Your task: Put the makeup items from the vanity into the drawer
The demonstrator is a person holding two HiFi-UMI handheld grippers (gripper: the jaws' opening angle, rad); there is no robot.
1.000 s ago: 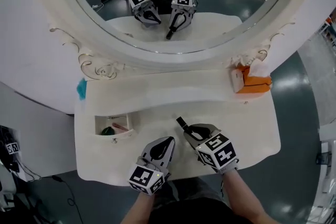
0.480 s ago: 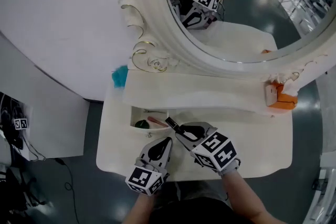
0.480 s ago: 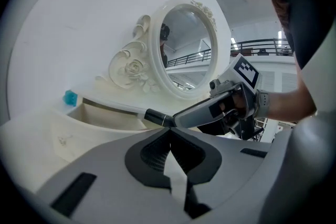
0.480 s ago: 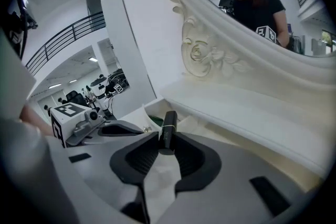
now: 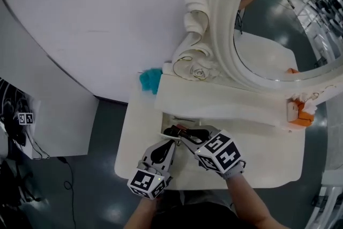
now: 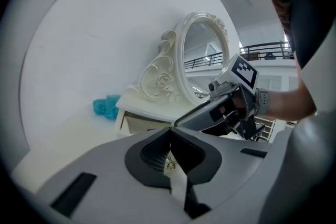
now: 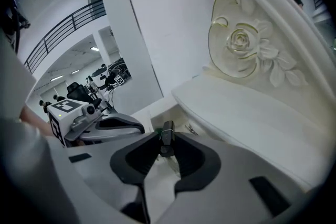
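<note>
My right gripper (image 5: 182, 135) is shut on a slim black makeup stick (image 5: 171, 131), whose free end pokes out over the small open drawer (image 5: 167, 118) at the vanity's left. In the right gripper view the stick (image 7: 166, 136) stands between the jaws, with the drawer (image 7: 169, 110) just beyond. My left gripper (image 5: 170, 144) hangs beside it at the vanity's front edge, shut and holding nothing. In the left gripper view its jaws (image 6: 170, 136) meet, and the drawer front (image 6: 134, 124) lies ahead with the right gripper (image 6: 181, 122) close at the right. What is inside the drawer is mostly hidden.
A raised shelf (image 5: 225, 103) runs behind the drawer under the oval mirror (image 5: 257, 24) with its carved rose frame (image 5: 195, 69). A teal object (image 5: 150, 81) sits at the back left corner. An orange tissue box (image 5: 300, 111) stands at the far right.
Both grippers have travelled left along the vanity top, the right one carrying the black stick. Its free end now reaches over the open drawer. The head view has swung left with them.
</note>
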